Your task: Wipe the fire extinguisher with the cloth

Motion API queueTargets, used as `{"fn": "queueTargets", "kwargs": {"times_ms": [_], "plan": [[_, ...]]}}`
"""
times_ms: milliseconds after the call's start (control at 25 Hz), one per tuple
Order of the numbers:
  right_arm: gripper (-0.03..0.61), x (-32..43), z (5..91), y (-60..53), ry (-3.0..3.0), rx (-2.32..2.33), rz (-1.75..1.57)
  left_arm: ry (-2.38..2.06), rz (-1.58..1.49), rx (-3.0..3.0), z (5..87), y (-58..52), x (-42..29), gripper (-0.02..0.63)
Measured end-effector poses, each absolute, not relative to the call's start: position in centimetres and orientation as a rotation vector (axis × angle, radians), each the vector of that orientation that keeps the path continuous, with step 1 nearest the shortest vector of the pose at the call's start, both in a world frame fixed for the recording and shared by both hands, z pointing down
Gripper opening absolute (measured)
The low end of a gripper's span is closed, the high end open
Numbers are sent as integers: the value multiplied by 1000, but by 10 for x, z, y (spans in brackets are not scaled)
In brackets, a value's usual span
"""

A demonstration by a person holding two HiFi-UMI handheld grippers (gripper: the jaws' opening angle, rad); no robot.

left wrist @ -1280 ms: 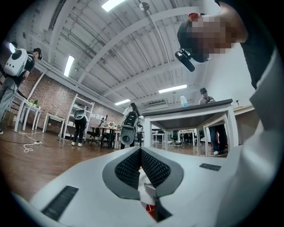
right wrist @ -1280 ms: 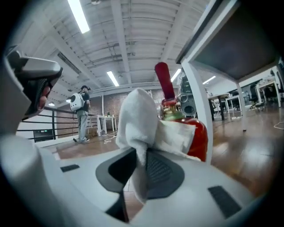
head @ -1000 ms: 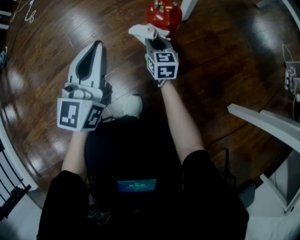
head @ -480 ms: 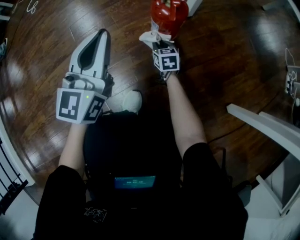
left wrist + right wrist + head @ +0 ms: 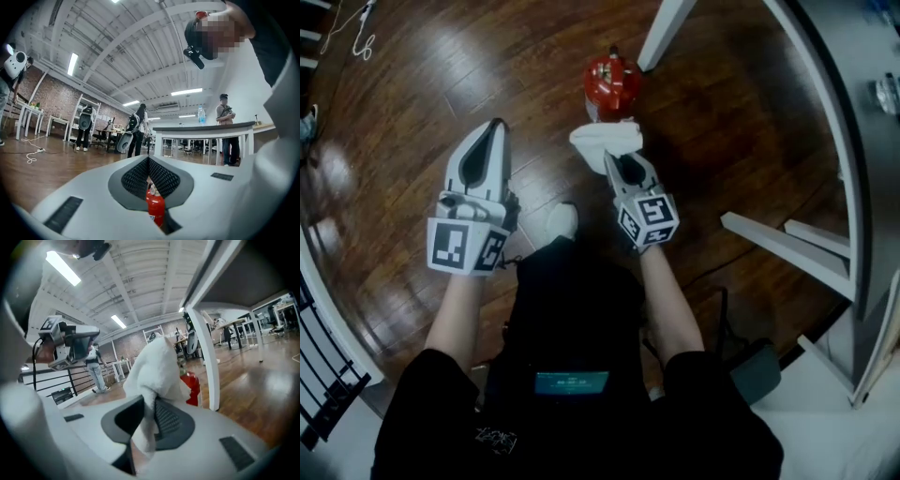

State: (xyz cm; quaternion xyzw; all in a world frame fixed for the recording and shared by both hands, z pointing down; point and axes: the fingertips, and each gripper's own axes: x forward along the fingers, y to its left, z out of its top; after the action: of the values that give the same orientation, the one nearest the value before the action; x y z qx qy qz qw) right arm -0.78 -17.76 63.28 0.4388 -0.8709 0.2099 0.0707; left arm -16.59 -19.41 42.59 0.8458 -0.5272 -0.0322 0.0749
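Observation:
A red fire extinguisher (image 5: 611, 82) stands upright on the wooden floor, seen from above in the head view beside a white table leg. My right gripper (image 5: 610, 155) is shut on a white cloth (image 5: 607, 139) that bunches out past its tips, a short way nearer me than the extinguisher and apart from it. In the right gripper view the cloth (image 5: 157, 376) hides most of the extinguisher (image 5: 191, 388). My left gripper (image 5: 494, 127) is shut and holds nothing, off to the left. Through its closed jaws the extinguisher (image 5: 155, 206) shows ahead.
A white table leg (image 5: 660, 34) rises just behind the extinguisher, with the grey tabletop edge (image 5: 836, 122) at right. White frame bars (image 5: 780, 242) lie at right. A white shoe (image 5: 562, 220) is between the arms. A black railing (image 5: 328, 394) is at lower left. Several people stand far off.
The right gripper with the cloth has drawn back from the extinguisher toward me, leaving a gap. The head view has shifted, showing the table at right. The left gripper stayed roughly in place.

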Motion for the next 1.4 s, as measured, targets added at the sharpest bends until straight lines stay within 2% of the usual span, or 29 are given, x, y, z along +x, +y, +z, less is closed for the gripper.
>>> {"fn": "queueTargets", "kwargs": {"times_ms": [440, 680, 1080, 1400], "plan": [[77, 33, 267, -57, -2660, 1539, 560, -1425, -62, 2466, 185, -83, -147, 0], [78, 55, 127, 27, -2654, 1584, 448, -1388, -94, 2514, 64, -9, -130, 0], [78, 99, 38, 139, -2691, 1657, 407, -1382, -98, 2526, 3, 101, -85, 0], [78, 60, -2, 173, -2744, 1622, 345, -1454, -142, 2562, -41, 136, -123, 0]]}}
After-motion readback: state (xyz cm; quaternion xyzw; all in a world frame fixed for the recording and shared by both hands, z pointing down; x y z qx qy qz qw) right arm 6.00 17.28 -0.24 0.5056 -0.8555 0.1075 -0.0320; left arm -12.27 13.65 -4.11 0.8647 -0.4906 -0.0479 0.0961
